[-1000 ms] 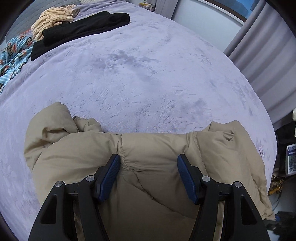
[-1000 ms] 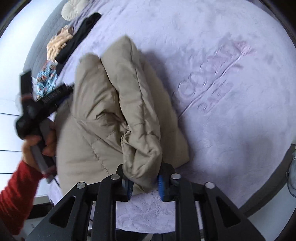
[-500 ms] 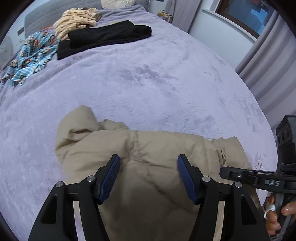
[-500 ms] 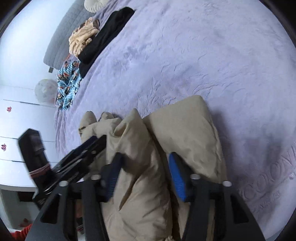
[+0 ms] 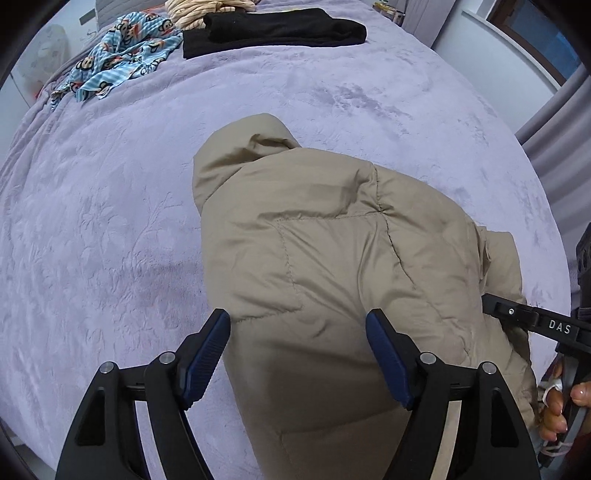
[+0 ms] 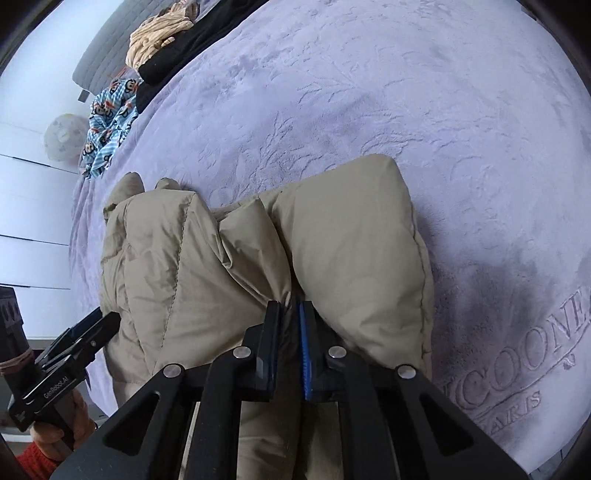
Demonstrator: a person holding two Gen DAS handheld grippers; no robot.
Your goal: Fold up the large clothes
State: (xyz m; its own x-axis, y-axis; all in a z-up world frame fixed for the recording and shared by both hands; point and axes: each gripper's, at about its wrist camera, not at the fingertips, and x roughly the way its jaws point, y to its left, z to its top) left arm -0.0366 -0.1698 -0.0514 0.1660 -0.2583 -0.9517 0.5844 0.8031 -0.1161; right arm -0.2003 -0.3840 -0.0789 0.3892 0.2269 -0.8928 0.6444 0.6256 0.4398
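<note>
**Tan padded jacket bunched at near edge of bed; right claw pinched on a fold, left claw opening**

Jacket (image 5: 332, 258): tan, quilted, puffy. Lies bunched in thick folds on the lilac bedspread (image 5: 110, 221), at the near edge of the bed, toward the near right corner as the left wrist view shows it. One rounded end points toward the middle of the bed.

Left claw (image 5: 299, 354): jaws wide apart and opening at this moment. Blue pads (image 5: 207, 354) stand on either side of the jacket's near bulk; the left pad is over bare bedspread beside the fabric, the right pad over the jacket. No pinch visible.

Right claw (image 6: 291, 317): jaws drawn nearly together, a thin crease of jacket fabric caught between the pads where two puffy folds meet. In the left wrist view its black arm comes in from the right edge, tip against the jacket's right side.

Far edge of bed, well apart from the jacket: black garment (image 5: 273, 31), blue patterned cloth (image 5: 118, 55), cream striped cloth (image 6: 155, 40).

A hand (image 5: 554, 410) grips the right tool's handle; a red sleeve (image 6: 33, 458) shows behind the left one.
</note>
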